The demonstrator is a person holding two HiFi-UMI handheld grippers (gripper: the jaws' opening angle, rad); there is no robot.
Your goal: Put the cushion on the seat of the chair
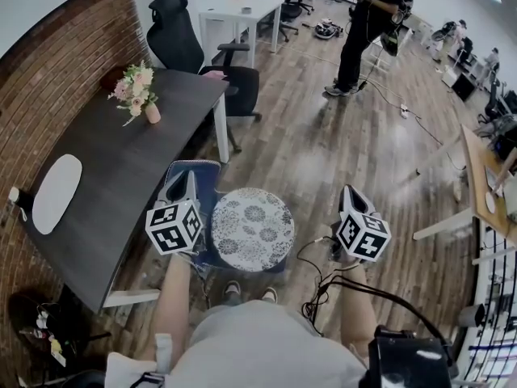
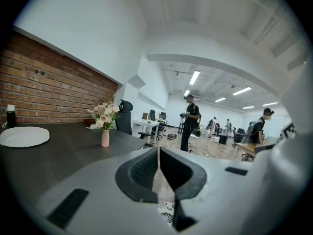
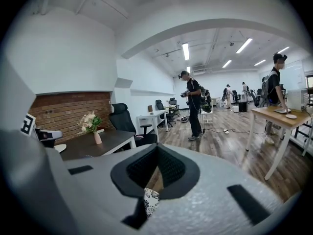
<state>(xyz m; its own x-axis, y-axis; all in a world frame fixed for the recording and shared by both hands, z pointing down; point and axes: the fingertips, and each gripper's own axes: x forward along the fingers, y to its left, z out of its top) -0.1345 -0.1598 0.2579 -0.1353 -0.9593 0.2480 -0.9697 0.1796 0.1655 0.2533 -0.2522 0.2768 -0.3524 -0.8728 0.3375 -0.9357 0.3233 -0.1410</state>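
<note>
Left claw point(image 2: 159, 173) and right claw point(image 3: 156, 173) fill the foreground of their own views, each clenched tight on nothing. From the head view, a long dark desk point(image 1: 105, 184) runs along a brick wall point(image 1: 48, 63), with a blue chair point(image 1: 207, 176) just beside its open long edge. Only that view shows the whole round white cushion with dark floral print point(image 1: 252, 229). It lies on the chair's seat between the claws, touched by neither. Each gripper view catches a mere sliver of it under the jaws. A small pink vase of flowers point(image 1: 151, 113) stands near the desk's far end.
</note>
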